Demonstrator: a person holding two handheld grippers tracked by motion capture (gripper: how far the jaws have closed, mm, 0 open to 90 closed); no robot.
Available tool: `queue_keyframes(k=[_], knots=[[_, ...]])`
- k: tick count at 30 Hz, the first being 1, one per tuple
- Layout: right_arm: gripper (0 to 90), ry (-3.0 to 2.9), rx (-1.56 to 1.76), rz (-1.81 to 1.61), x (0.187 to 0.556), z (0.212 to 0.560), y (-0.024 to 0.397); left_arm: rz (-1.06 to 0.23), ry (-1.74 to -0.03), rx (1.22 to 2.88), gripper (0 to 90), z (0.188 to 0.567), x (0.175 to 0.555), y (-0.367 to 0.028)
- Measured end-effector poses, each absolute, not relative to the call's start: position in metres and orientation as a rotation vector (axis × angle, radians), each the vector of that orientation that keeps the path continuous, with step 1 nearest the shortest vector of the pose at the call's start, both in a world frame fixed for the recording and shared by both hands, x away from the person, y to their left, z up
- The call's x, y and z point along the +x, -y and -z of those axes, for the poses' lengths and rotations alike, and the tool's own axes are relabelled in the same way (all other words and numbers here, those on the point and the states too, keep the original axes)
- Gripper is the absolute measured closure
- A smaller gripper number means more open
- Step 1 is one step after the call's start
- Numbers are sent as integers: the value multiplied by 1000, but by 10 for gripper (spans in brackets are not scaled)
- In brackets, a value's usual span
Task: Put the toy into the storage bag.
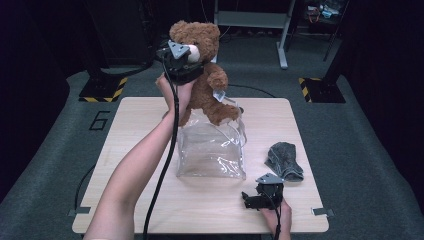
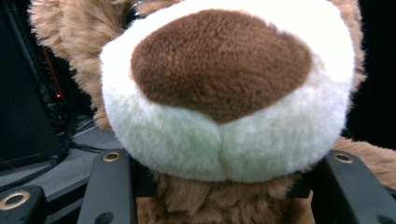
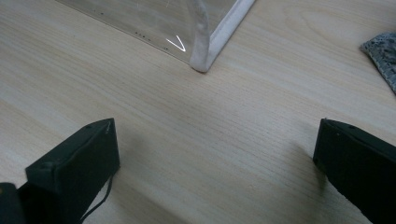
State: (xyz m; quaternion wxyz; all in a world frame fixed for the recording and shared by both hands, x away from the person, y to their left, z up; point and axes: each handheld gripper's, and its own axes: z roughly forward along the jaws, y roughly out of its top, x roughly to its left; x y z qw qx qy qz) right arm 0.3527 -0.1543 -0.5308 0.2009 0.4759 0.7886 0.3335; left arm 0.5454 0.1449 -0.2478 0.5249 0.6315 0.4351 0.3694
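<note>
While your left gripper [image 1: 186, 64] clamps teddy bear [image 1: 202, 75] by neck above table's [image 1: 150, 200] far edge, bear's legs only enter clear bag [image 1: 212, 150] mouth mid-table; lowering remains. Right gripper [image 1: 260, 196] idle, jaws apart, near edge.

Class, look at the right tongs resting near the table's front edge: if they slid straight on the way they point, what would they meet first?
Probably the near corner of the clear plastic bag. The right tongs stand open over bare table; depth is hard to judge.
</note>
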Motion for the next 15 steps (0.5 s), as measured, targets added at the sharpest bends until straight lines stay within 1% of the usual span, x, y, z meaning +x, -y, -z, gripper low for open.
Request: queue_keyframes(k=[3,7,15], knots=[[0,-2203,1329,-932,353,531,154,-860,-1062,1481,439,246,545,-156],[0,-2203,1330,-932,353,531,154,-873,-1061,1491,438,245,543,-163],[0,-2203,1330,-932,353,531,154,-952,-1016,1501,431,254,537,-152]])
